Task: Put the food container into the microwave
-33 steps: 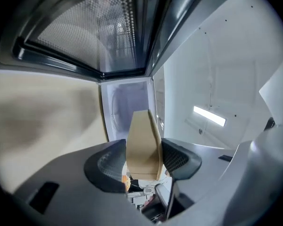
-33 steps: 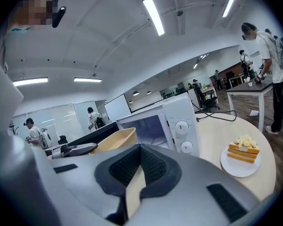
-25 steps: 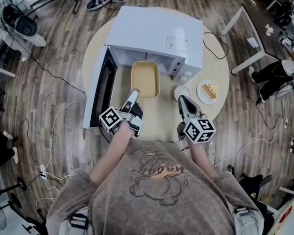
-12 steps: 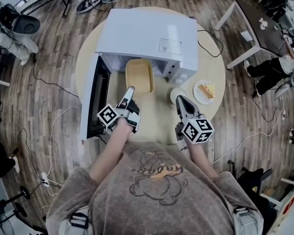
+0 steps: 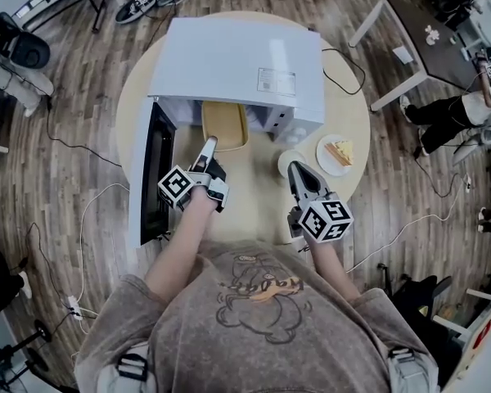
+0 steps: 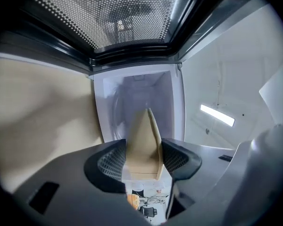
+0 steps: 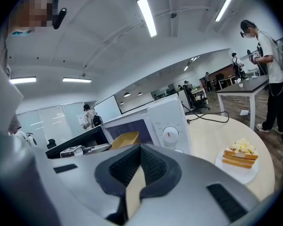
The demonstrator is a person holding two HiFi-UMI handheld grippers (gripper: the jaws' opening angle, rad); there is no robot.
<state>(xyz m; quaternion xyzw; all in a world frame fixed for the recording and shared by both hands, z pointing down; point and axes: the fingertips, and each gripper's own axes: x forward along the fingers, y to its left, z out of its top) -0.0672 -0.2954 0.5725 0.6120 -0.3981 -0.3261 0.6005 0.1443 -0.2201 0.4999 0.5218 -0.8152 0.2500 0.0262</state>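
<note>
Moved since a second ago: the food container (image 5: 223,125), carried deeper into the microwave (image 5: 237,60). Its far half now lies under the casing, and its near half is still out over the table (image 5: 352,109). The left gripper (image 5: 206,147) has gone forward with it. The right gripper (image 5: 299,174) has kept its place.

Surface: one round, pale table on a wood-plank floor (image 5: 57,170), with cables (image 5: 90,211) trailing across the boards. An open office lies around it, with other tables to the right.

Count:
- Microwave, white: one, with its door (image 5: 155,166) swung open to the left.
- Food container, tan, rectangular: one.
- Plate (image 5: 322,155) with a slice of cake: one, right of the microwave.
- Small white round dish (image 5: 290,162): one, just beside the plate, near the right gripper's tip.
- Grippers: two. The left jaws are clamped on the container's near wall. The right jaws are closed together with nothing between them, over the table.

Per view:
- Left gripper view only: the cavity interior, the door's perforated window (image 6: 108,13), and the container seen edge-on between the pads (image 6: 108,161).
- Right gripper view only: the microwave's dial (image 7: 170,134), strip lights (image 7: 146,15) on the ceiling, and at least three people standing in the background.
- Head view only: the table's full round outline.
</note>
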